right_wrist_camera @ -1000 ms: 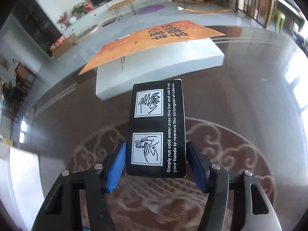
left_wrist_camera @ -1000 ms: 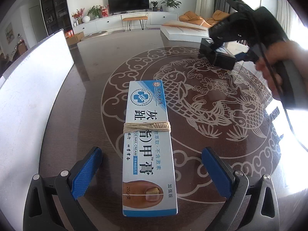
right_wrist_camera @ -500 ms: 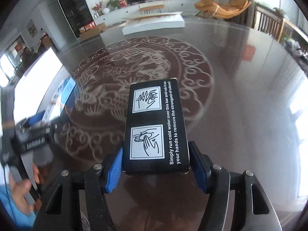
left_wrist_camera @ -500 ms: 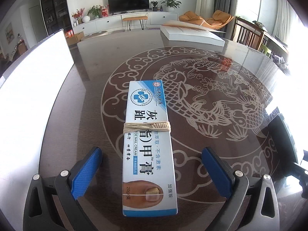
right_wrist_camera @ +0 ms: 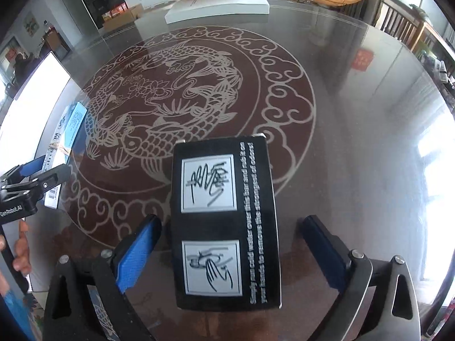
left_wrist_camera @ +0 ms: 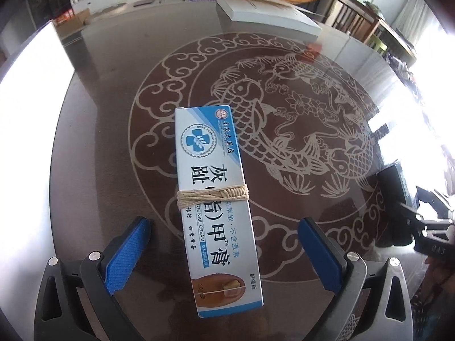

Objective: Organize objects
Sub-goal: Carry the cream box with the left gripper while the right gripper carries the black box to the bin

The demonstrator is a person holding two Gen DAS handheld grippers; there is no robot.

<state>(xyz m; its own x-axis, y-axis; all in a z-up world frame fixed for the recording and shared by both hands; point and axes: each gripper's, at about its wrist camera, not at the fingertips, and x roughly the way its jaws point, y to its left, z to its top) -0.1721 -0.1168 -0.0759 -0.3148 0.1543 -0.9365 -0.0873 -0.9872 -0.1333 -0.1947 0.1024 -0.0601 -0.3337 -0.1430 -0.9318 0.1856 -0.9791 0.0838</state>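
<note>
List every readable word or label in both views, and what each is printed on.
"TOE NAIL CREAM": cream box, beside large Chinese characters; its small print is unreadable.
"GenRobot.AI": left tool.
White instruction sentence on black box: too blurred to read.
Characters on the white box: too small.

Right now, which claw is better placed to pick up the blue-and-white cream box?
Left. The left claw is open astride the cream box, pads clear of it. The right claw, whose jaws have just been opening, straddles the black box.
</note>
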